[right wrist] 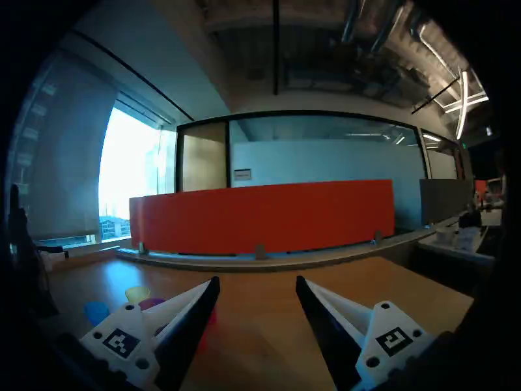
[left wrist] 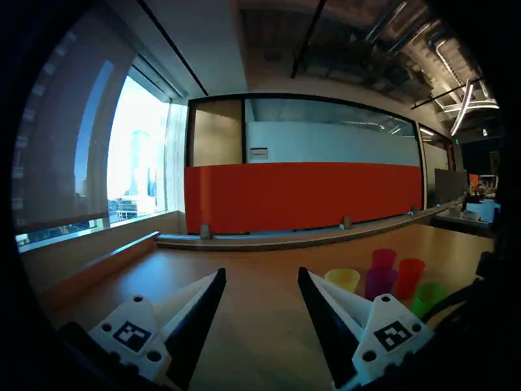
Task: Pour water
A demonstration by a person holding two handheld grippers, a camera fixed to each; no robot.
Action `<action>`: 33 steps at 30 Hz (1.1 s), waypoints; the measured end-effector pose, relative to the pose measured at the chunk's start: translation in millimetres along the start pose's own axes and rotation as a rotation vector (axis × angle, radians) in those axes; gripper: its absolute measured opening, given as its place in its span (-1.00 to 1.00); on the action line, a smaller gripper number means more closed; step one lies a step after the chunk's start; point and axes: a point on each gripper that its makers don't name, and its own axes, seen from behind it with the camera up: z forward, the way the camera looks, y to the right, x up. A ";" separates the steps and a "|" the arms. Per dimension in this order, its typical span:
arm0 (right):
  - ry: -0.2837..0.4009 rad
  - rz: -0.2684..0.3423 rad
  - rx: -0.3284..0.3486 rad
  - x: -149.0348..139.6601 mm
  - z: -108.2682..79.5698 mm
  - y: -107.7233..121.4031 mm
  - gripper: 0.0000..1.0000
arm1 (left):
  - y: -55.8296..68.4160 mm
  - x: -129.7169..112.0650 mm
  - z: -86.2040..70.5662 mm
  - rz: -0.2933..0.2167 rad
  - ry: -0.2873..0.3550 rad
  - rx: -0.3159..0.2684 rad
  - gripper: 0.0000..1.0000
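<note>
While both agape, cups [left wrist: 379, 280] right of left tool [left wrist: 260, 280], left of right tool [right wrist: 257, 287]

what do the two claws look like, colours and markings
The left claw and right claw look alike: each has two long wedge-shaped fingers tapering to points, white on the outer side and black on the inner faces. Each finger base carries a square black-and-white coded tag with small round screw holes around it.
</note>
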 end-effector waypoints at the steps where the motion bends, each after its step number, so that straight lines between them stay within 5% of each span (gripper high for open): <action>1: -0.002 -0.003 0.001 -0.4 0.5 -0.5 0.81 | -0.8 -1.0 -0.2 0.000 0.003 0.005 0.62; 33: -0.017 -0.011 -0.044 4.7 13.0 11.3 0.81 | -5.0 -38.1 9.8 -0.050 0.004 0.074 0.63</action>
